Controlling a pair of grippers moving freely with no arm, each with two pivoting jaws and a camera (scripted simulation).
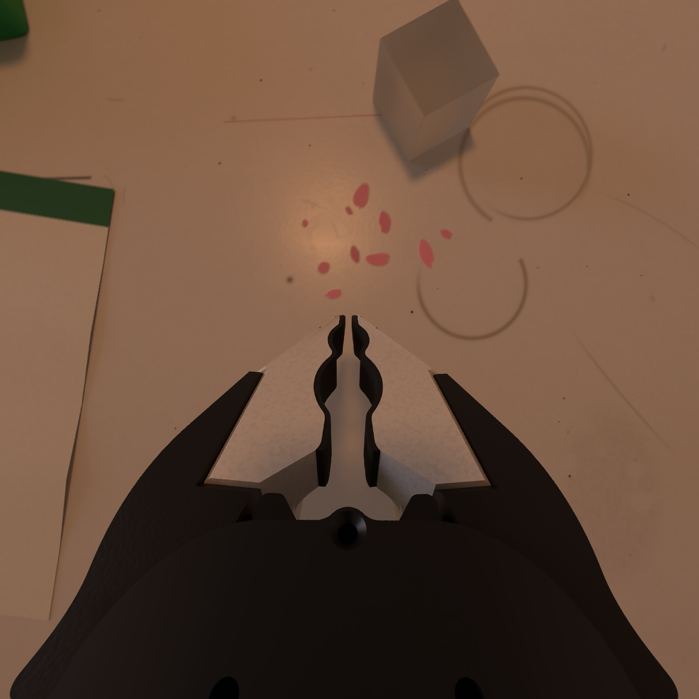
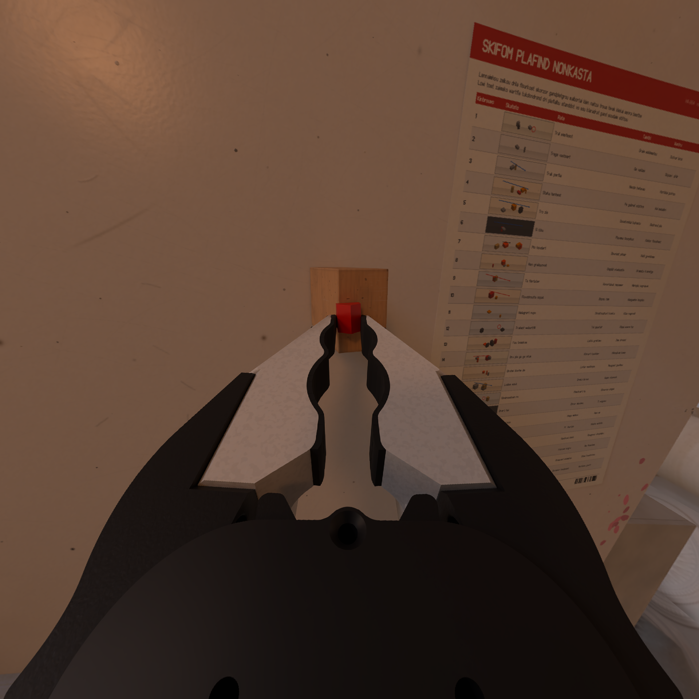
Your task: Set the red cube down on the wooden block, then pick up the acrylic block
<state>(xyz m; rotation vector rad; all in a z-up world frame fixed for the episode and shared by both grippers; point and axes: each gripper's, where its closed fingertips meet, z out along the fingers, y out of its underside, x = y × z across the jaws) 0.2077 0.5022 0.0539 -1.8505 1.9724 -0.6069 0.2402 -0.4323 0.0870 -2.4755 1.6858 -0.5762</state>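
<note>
My right gripper [image 2: 348,320] is shut on a small red cube [image 2: 348,317], held between its fingertips. The wooden block [image 2: 372,293] stands on the table just beyond and below the cube; whether the cube touches it I cannot tell. In the left wrist view, my left gripper [image 1: 348,317] is shut and empty, its tips nearly touching, above the table. The clear acrylic block [image 1: 431,89] stands on the table ahead and to the right of it, well apart.
A printed sheet with a red header [image 2: 559,264] lies right of the wooden block. A sheet with a green band [image 1: 49,302] lies at the left, a green object [image 1: 11,19] at the top left. Red spots [image 1: 363,234] and ring marks [image 1: 525,155] stain the table. The table edge [image 2: 643,559] runs at the right.
</note>
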